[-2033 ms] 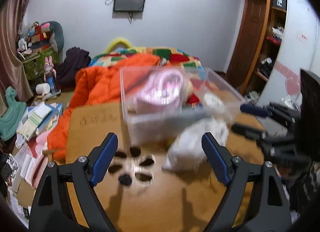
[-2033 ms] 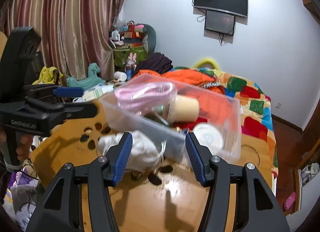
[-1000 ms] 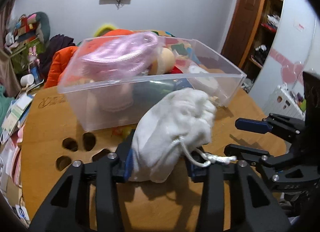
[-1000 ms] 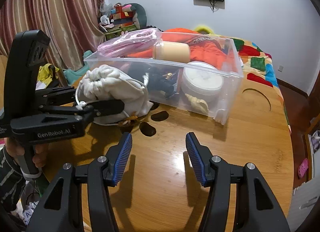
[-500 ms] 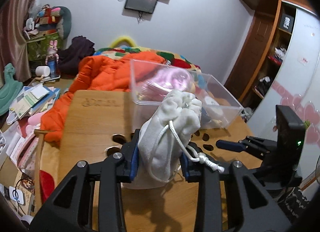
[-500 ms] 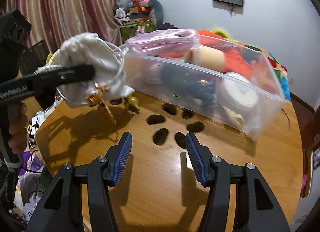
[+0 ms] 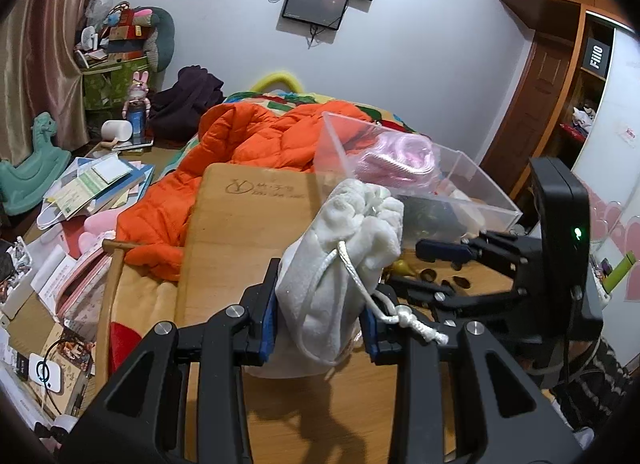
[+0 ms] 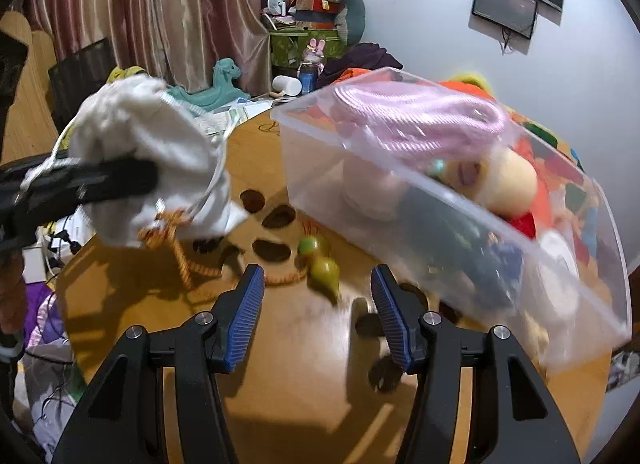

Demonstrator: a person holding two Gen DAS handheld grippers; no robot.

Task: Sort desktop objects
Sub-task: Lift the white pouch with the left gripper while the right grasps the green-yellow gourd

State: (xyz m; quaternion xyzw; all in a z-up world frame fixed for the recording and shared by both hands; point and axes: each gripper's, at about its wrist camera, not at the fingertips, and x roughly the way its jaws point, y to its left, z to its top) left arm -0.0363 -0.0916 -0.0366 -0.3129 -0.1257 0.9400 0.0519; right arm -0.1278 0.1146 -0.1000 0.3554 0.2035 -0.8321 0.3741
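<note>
My left gripper (image 7: 318, 322) is shut on a white drawstring pouch (image 7: 340, 276) and holds it above the wooden table (image 7: 240, 224). The pouch also shows in the right wrist view (image 8: 148, 160), lifted at the left, with an orange braided cord hanging under it. My right gripper (image 8: 318, 312) is open and empty, low over the table (image 8: 304, 384). A small green-yellow gourd charm (image 8: 324, 272) lies on the table just ahead of its fingers. A clear plastic bin (image 8: 440, 200) holding a pink coiled cord (image 8: 416, 116), a cream jar and other items stands at the right.
The table has several dark oval holes (image 8: 272, 250) near the charm. An orange duvet (image 7: 248, 168) lies on the bed beyond the table. Books and papers (image 7: 92, 184) clutter the floor at the left. The right gripper's body (image 7: 560, 248) is close on the right in the left wrist view.
My left gripper closed on the pouch and has lifted it off the table, toward the left. My right gripper has moved forward and lower, toward the gourd charm and the bin.
</note>
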